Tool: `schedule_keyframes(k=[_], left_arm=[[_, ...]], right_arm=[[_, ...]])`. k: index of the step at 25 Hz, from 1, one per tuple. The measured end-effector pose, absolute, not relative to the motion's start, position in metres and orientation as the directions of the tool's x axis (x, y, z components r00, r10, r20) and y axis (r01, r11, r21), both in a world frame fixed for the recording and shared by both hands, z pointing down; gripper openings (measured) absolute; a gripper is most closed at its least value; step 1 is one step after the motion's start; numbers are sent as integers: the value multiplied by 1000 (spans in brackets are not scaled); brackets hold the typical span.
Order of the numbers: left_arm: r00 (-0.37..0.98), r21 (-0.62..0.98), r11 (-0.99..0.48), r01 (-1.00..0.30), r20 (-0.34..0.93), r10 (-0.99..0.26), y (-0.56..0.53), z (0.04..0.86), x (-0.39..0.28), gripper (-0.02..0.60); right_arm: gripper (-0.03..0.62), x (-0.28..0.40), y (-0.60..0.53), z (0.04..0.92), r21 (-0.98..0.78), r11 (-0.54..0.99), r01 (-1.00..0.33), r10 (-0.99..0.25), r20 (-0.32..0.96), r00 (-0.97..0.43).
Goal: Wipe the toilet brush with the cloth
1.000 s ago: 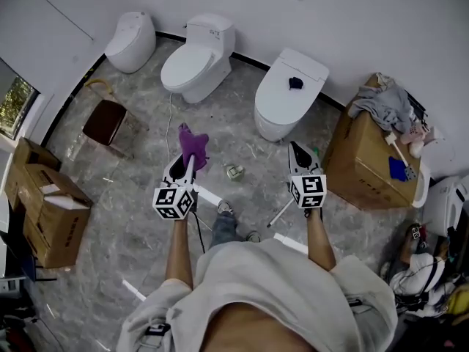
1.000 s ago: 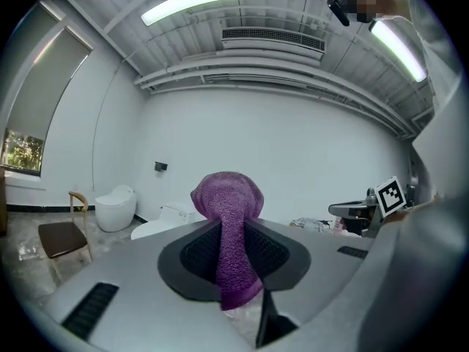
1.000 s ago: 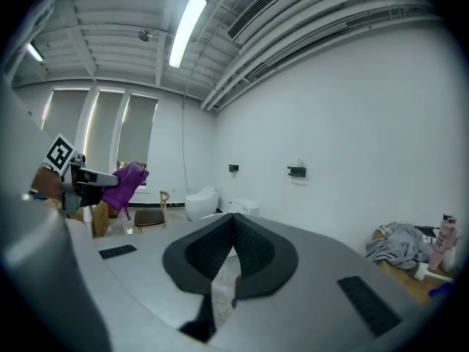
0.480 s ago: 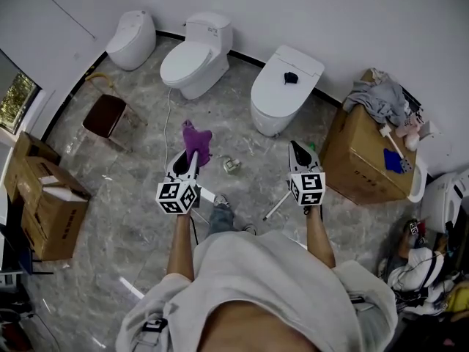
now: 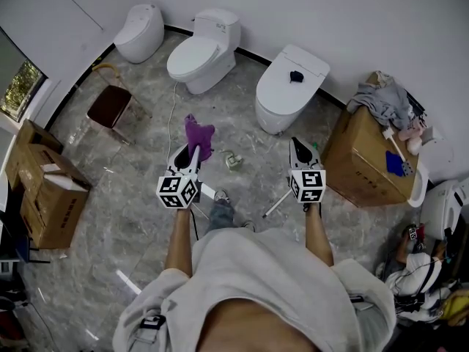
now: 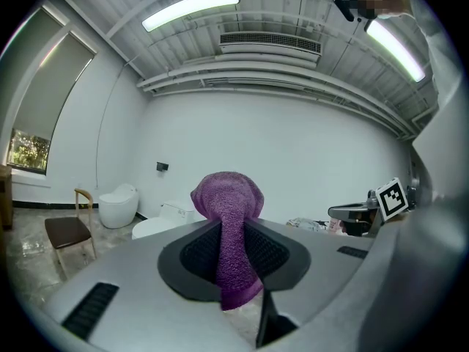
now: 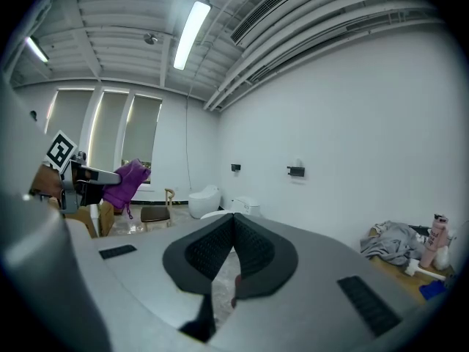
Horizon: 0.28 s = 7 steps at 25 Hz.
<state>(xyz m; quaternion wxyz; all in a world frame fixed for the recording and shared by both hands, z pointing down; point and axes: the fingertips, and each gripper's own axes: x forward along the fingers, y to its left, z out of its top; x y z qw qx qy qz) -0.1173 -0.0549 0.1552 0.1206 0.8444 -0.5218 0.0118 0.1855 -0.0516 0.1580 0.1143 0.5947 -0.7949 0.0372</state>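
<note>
Wiping has not begun. The left gripper (image 5: 193, 155) has its jaws pinching the purple cloth (image 5: 198, 134). The right gripper (image 5: 295, 147) has its jaws pressed together, empty. What looks like the toilet brush (image 5: 396, 152) lies atop the cardboard box (image 5: 359, 171), well apart.

I'm working in a bare white room that looks like a toilet showroom or storeroom. Three toilets (image 5: 201, 50) line the far wall, on a marble floor (image 5: 139, 152). Cardboard boxes (image 5: 44, 200) stand left and right.

Three white ceramic toilets (image 5: 196, 53) line the far plain white wall (image 5: 366, 20) on a grey marble floor (image 5: 132, 218). A brown-seated wooden chair (image 5: 108, 107) stands far left, near a window (image 5: 18, 90).
</note>
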Motion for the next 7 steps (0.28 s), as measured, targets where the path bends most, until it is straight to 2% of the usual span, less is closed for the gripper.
schedule_keyframes(k=[7], left_arm=[[461, 191, -432, -881, 148, -875, -52, 156, -112, 95]], right_arm=[[29, 187, -51, 160, 80, 295, -952, -935, 231, -271]])
